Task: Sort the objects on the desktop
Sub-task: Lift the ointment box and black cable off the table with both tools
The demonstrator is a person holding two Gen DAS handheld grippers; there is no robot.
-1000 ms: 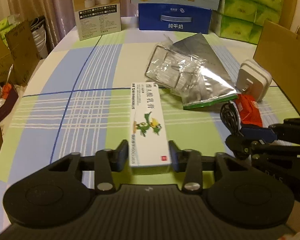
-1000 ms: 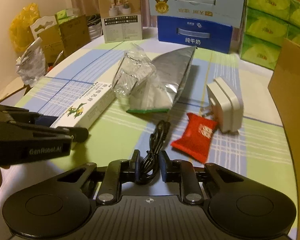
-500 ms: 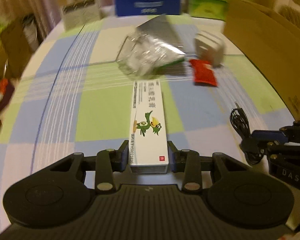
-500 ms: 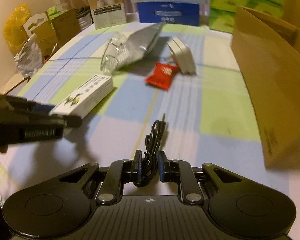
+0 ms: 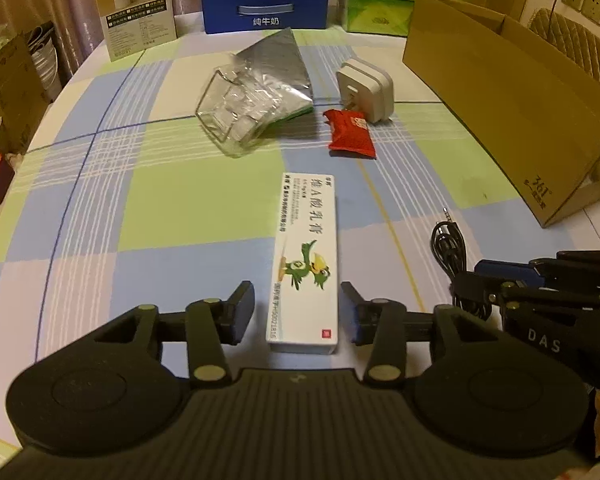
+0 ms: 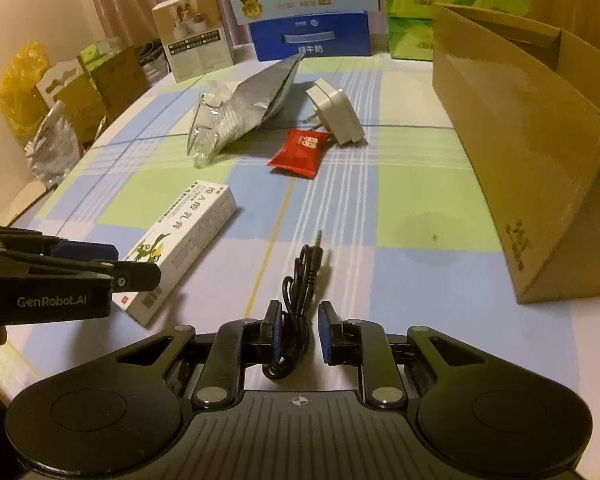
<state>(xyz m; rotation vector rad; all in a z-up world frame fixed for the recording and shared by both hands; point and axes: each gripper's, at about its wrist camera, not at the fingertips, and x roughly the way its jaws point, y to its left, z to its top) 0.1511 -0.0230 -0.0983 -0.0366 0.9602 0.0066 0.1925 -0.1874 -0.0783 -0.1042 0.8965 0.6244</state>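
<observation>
- a second ago your left gripper clamped the ointment box; its fingers have just been opening and now stand clear of both sides, the box lying flat on the worktop between them.
- your right gripper pinched the black cable then; its fingers have just eased apart, the left pad touching the coil, the right one off it, the cable resting on the cloth.
- both items now lie nearer the cardboard box than a second ago, and the charger, red packet and foil bag sit farther off.
- both grippers tilt down at the worktop, side by side, the right one just right of the left.
- the cardboard box stands open at the right edge; you cannot see inside it.
</observation>
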